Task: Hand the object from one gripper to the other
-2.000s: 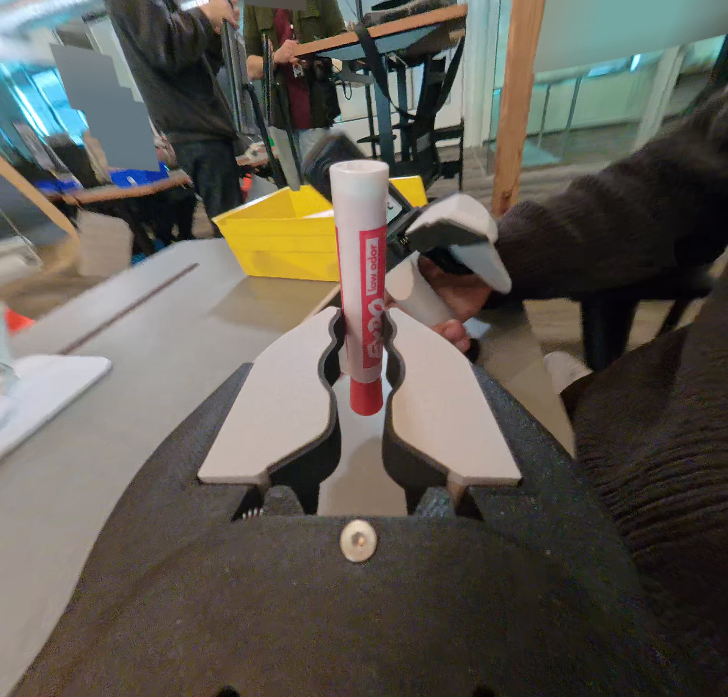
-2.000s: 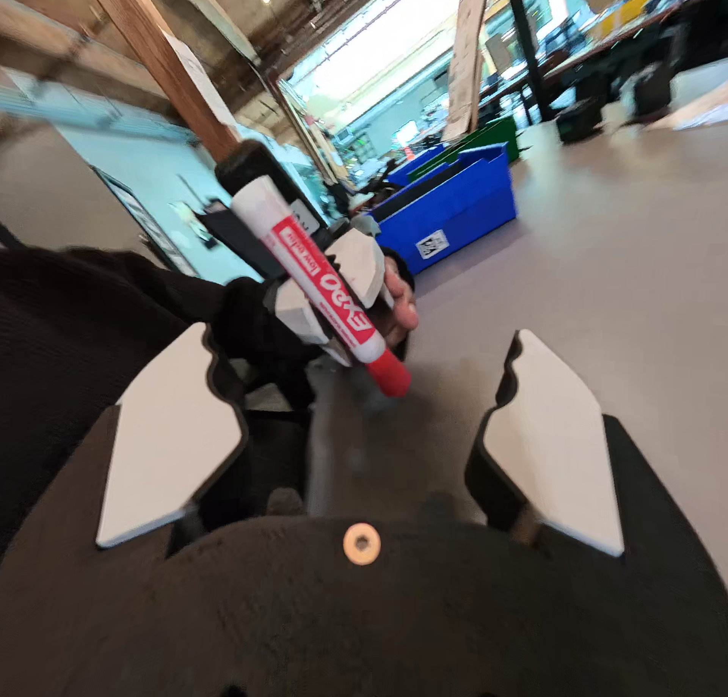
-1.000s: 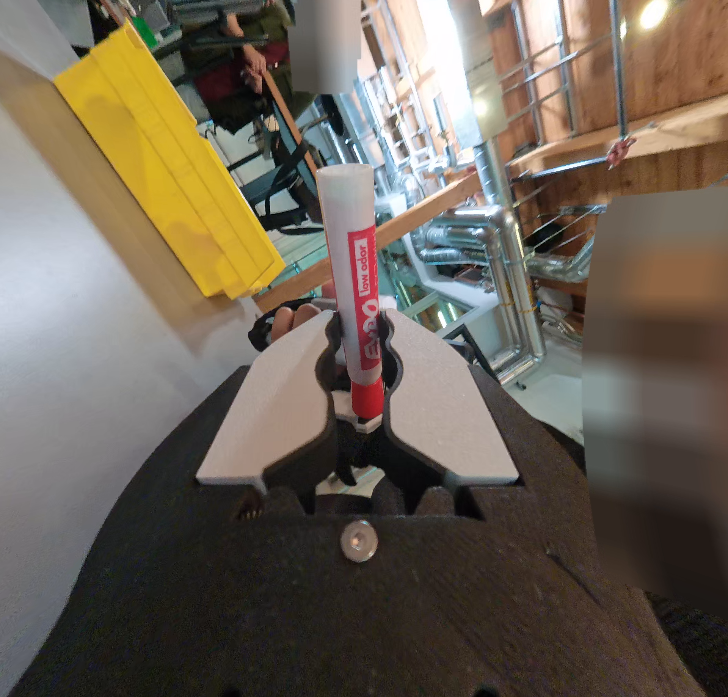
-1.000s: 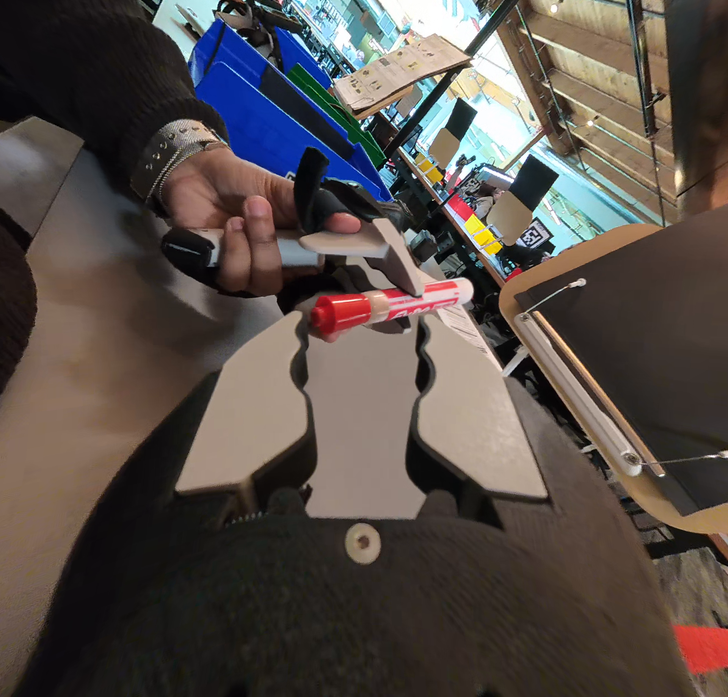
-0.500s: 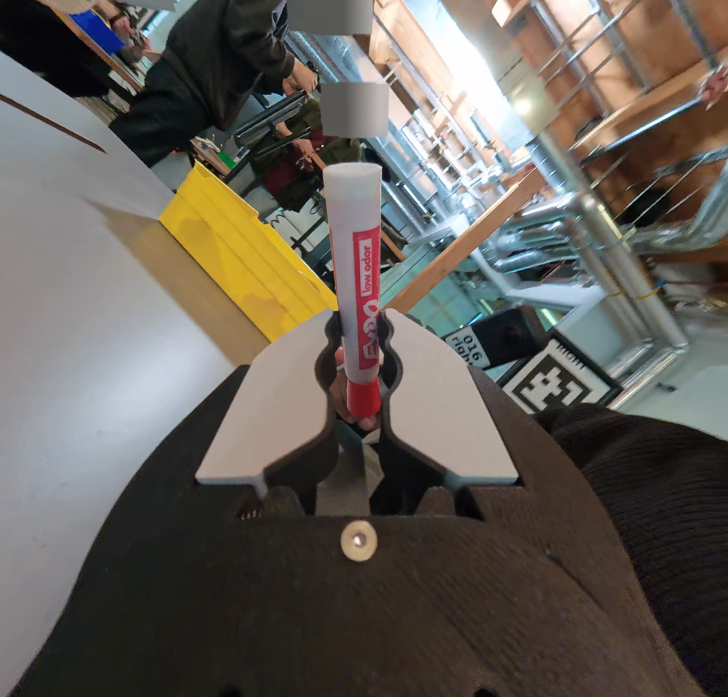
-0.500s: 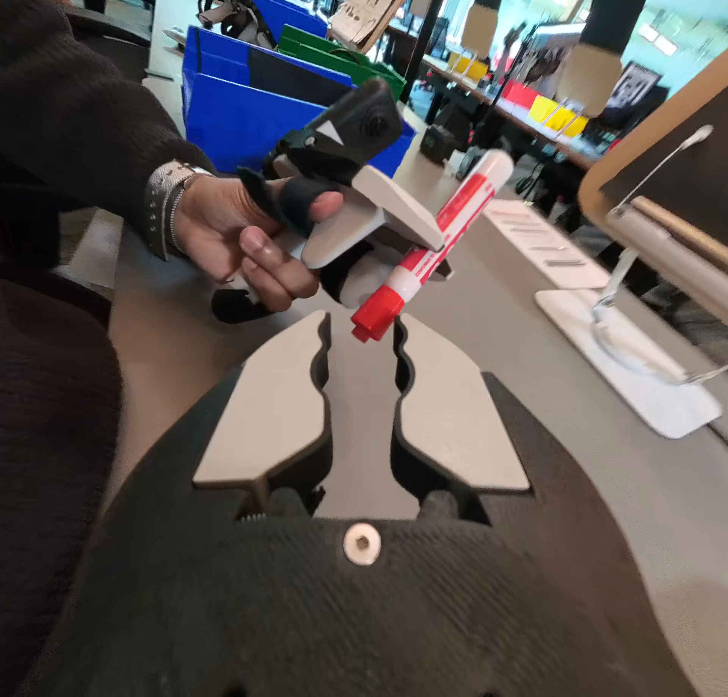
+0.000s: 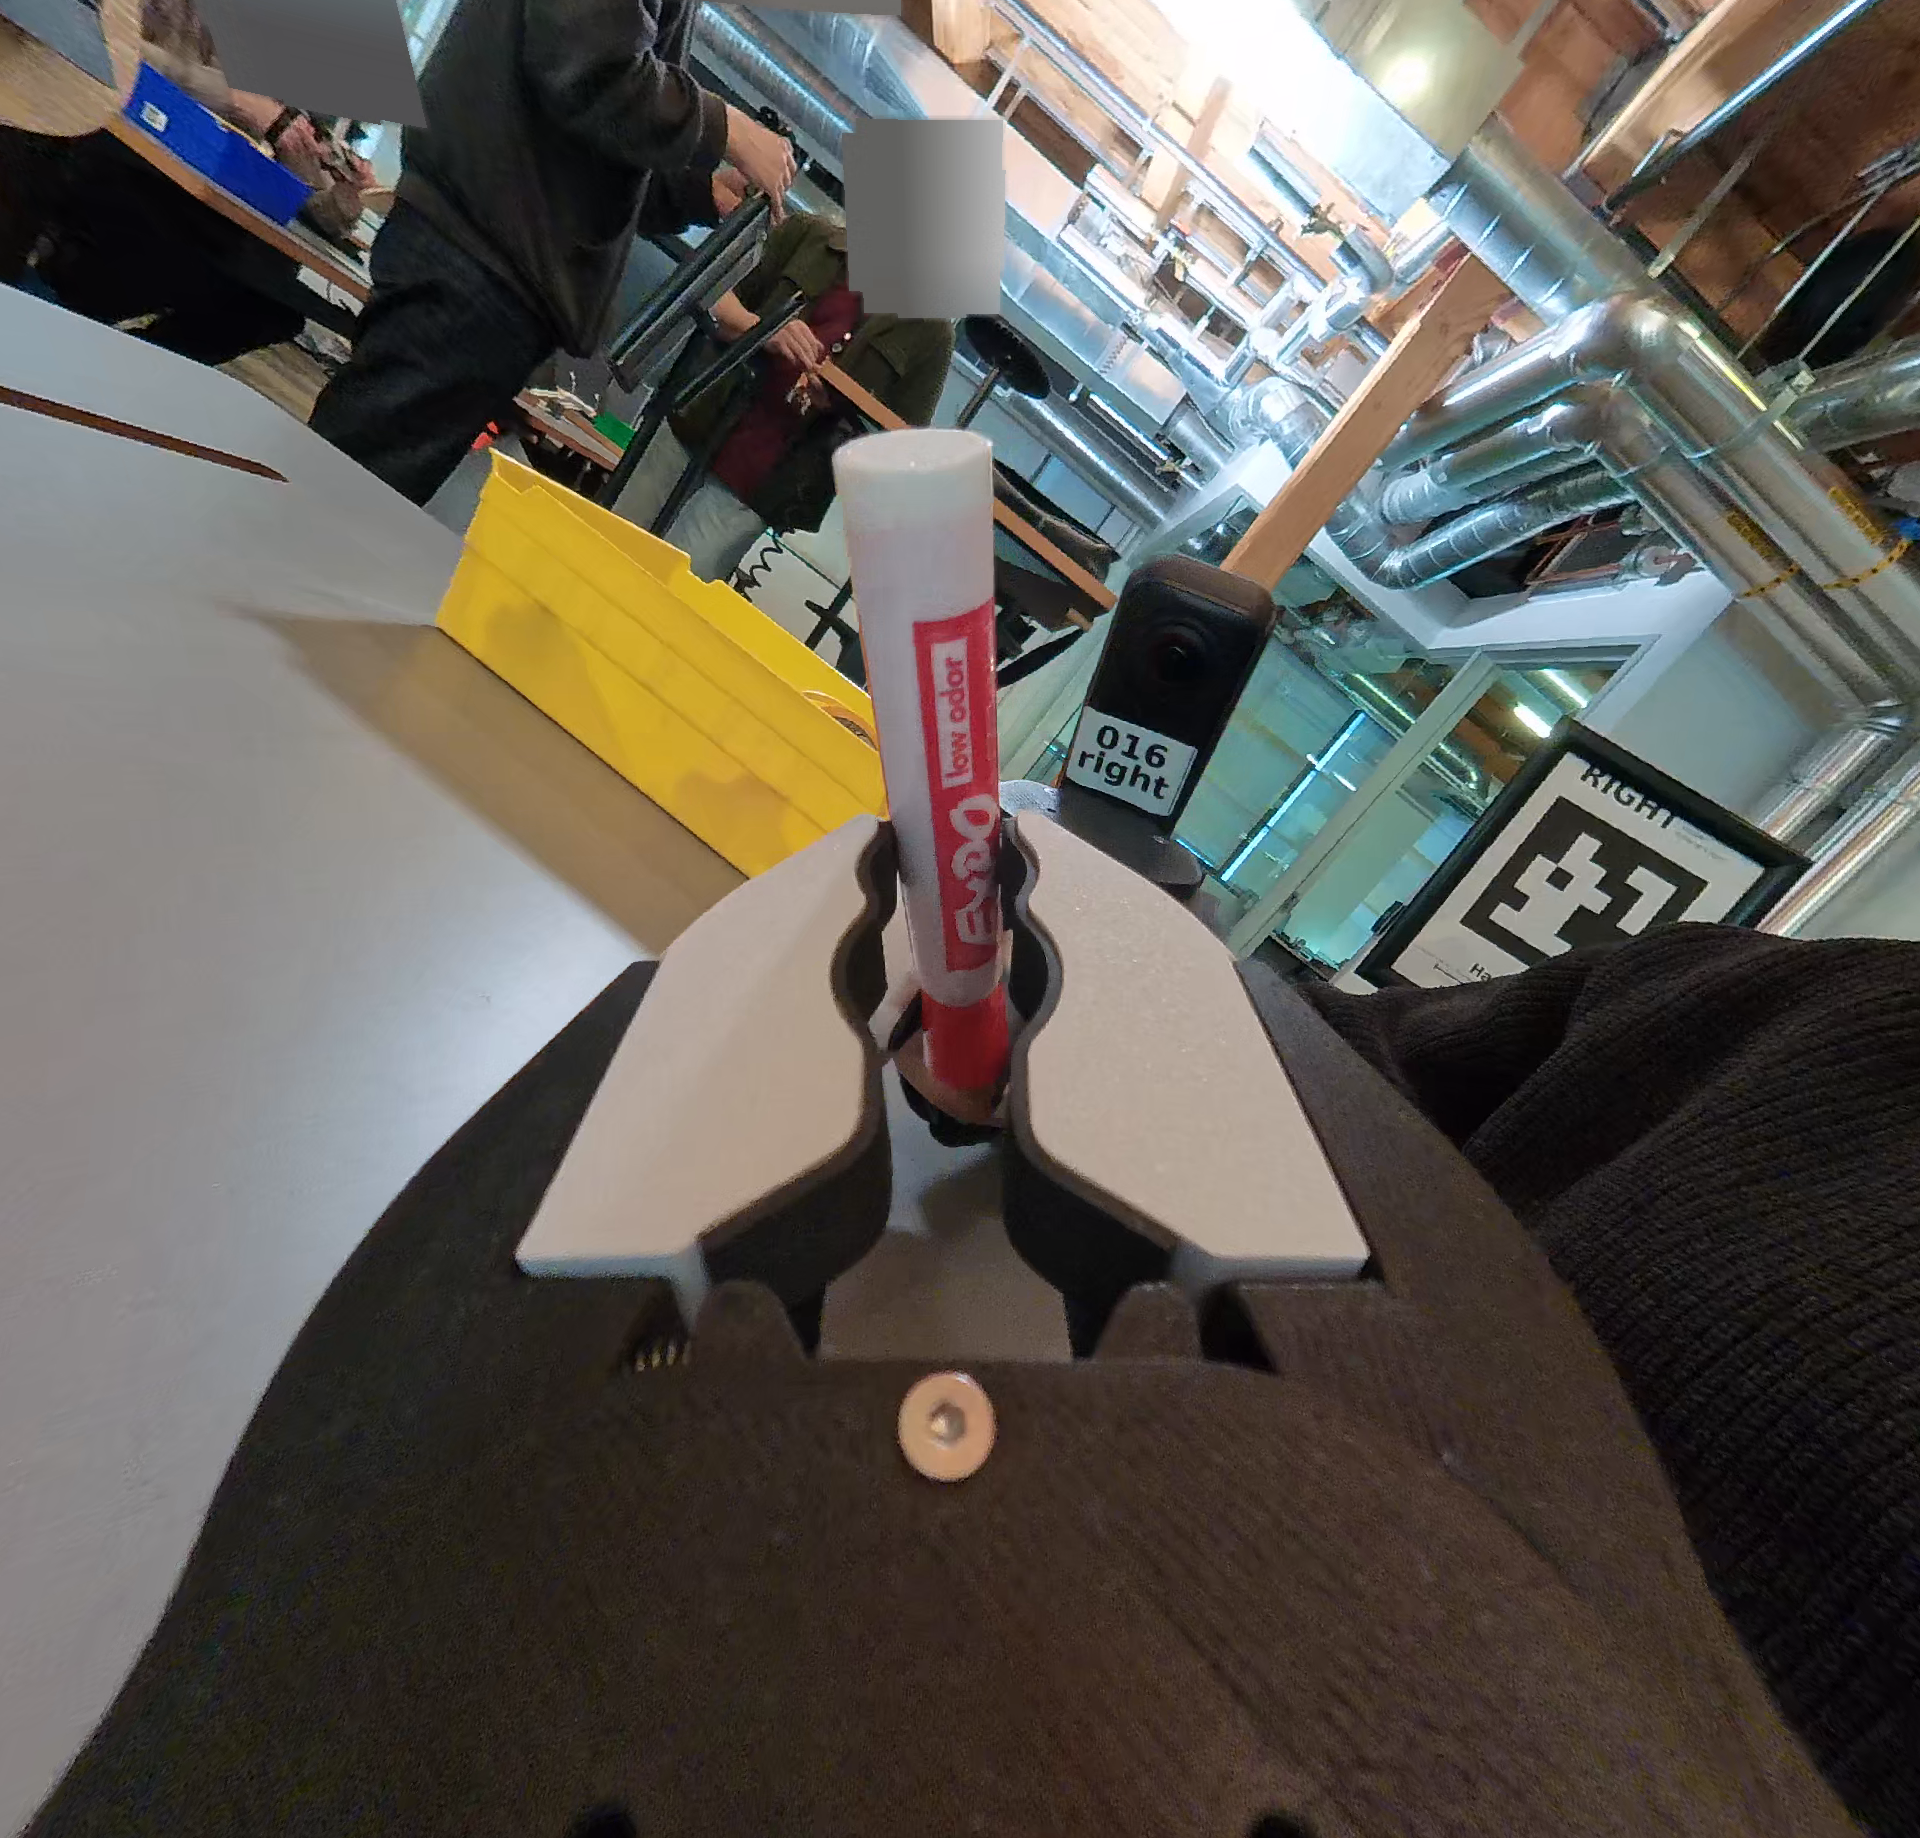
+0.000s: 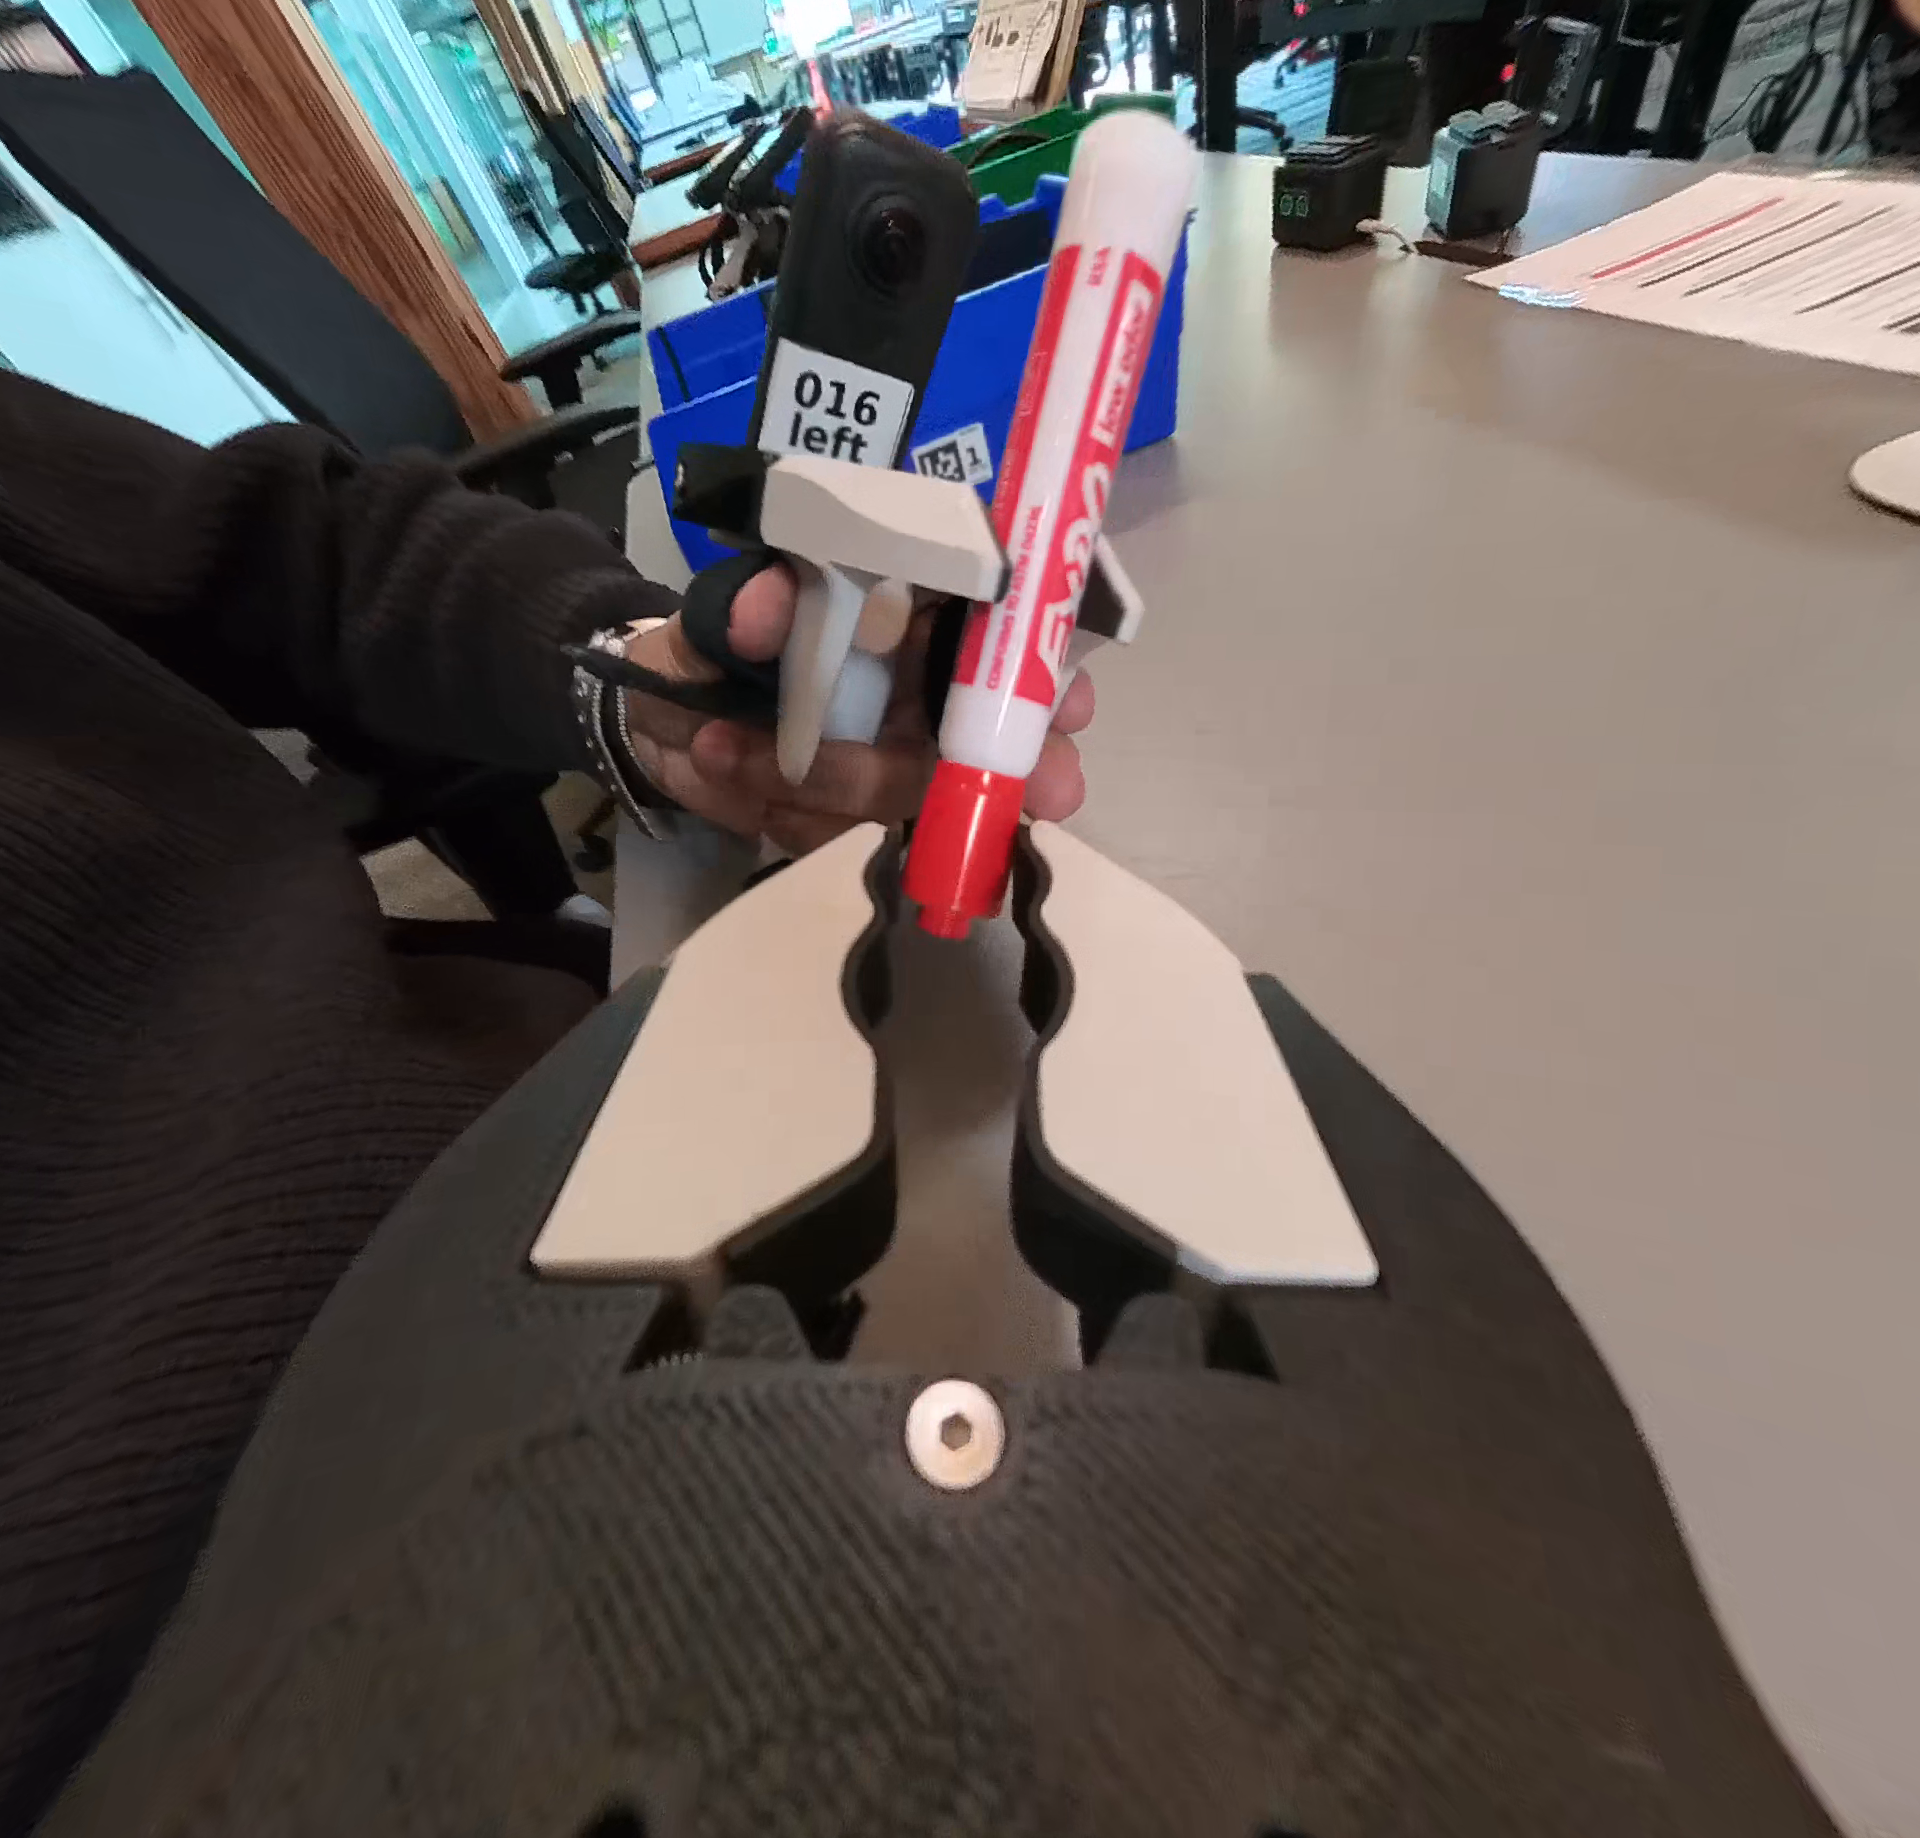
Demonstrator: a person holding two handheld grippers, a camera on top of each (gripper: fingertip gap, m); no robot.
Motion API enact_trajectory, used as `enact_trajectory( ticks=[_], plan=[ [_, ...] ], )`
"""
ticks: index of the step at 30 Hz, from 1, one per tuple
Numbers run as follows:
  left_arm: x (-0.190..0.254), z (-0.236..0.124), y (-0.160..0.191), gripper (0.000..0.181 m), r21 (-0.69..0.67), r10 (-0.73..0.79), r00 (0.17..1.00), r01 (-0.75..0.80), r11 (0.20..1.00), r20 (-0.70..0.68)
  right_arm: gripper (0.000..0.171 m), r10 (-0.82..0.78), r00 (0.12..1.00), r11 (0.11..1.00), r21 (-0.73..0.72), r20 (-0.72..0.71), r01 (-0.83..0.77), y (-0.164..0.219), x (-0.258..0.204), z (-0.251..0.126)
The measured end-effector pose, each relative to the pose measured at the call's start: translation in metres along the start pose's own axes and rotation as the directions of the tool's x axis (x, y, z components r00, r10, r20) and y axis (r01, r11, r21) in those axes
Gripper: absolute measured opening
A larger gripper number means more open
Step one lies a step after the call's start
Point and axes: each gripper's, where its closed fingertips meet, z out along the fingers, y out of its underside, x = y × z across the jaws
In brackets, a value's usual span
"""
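- Centre of the left wrist view: our left gripper (image 7: 945,941) is clamped on the marker (image 7: 928,708), fingers pinching the lower barrel. White body sticks up toward upper centre, red cap sits low between the fingers.
- Right of the marker in that view, we see the other unit's black camera (image 7: 1174,676) just behind our finger tips; a tag board (image 7: 1569,879) sits at right, a dark knit sleeve (image 7: 1662,1217) fills lower right.
- Yellow bin (image 7: 644,656) sits on the grey bench (image 7: 208,905) at left centre; people stand in the upper left.
- Right wrist view, centre: our right gripper (image 8: 951,900) is at a narrow gap, with the marker's (image 8: 1070,458) red cap between its finger tips. We cannot tell whether the fingers touch the cap.
- Left gripper (image 8: 1023,583) shows at upper centre with the barrel in its grip, a hand (image 8: 831,739) around its handle.
- Blue bin (image 8: 977,354) sits behind on the bench (image 8: 1507,749); paper sheets (image 8: 1745,261) lie upper right.
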Motion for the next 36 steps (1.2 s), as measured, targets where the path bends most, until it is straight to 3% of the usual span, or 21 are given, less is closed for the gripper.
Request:
enact_trajectory(
  ticks=[6, 15, 18, 21, 23, 25, 28, 31, 33, 36],
  plan=[
    [-0.002, -0.001, 0.000, 0.020, -0.011, 0.018, 1.000, -0.017, 1.000, 0.009, 0.020, 0.096, 0.994, 0.994, 0.043, 0.048, -0.098, -0.006, 0.002, -0.005],
    [-0.009, 0.002, 0.004, 0.059, -0.089, 0.143, 0.987, -0.136, 0.987, 0.071, 0.020, 0.082, 0.997, 0.993, 0.086, 0.014, -0.083, -0.016, 0.012, -0.016],
    [-0.024, -0.005, -0.010, 0.071, -0.096, 0.242, 0.954, -0.228, 0.969, 0.176, 0.020, 0.094, 0.996, 0.991, 0.097, -0.006, -0.093, -0.018, 0.020, -0.023],
    [-0.036, -0.016, -0.029, 0.072, -0.149, 0.429, 0.859, -0.402, 0.903, 0.280, 0.020, 0.124, 0.992, 0.989, 0.082, -0.018, -0.122, -0.016, 0.029, -0.027],
    [-0.040, -0.020, -0.035, 0.071, -0.237, 0.588, 0.747, -0.539, 0.809, 0.311, 0.020, 0.144, 0.989, 0.988, 0.059, -0.022, -0.142, -0.011, 0.034, -0.028],
    [-0.042, -0.022, -0.034, 0.067, -0.357, 0.759, 0.583, -0.670, 0.651, 0.291, 0.020, 0.176, 0.984, 0.984, 0.033, -0.013, -0.175, -0.006, 0.035, -0.026],
    [-0.045, -0.020, -0.019, 0.063, -0.541, 0.957, 0.240, -0.790, 0.290, 0.162, 0.020, 0.215, 0.977, 0.977, 0.000, -0.009, -0.215, 0.000, 0.036, -0.024],
    [-0.046, -0.016, 0.003, 0.064, -0.634, 0.999, -0.045, -0.772, -0.043, -0.014, 0.020, 0.246, 0.969, 0.969, -0.031, -0.005, -0.246, 0.006, 0.035, -0.022],
    [-0.043, -0.012, 0.012, 0.061, -0.634, 0.984, -0.162, -0.754, -0.171, -0.072, 0.020, 0.275, 0.961, 0.960, -0.064, 0.008, -0.274, 0.012, 0.031, -0.019],
    [-0.046, -0.012, 0.017, 0.058, -0.645, 0.964, -0.237, -0.721, -0.255, -0.116, 0.020, 0.315, 0.949, 0.943, -0.126, 0.032, -0.309, 0.022, 0.021, -0.012]
  ],
)
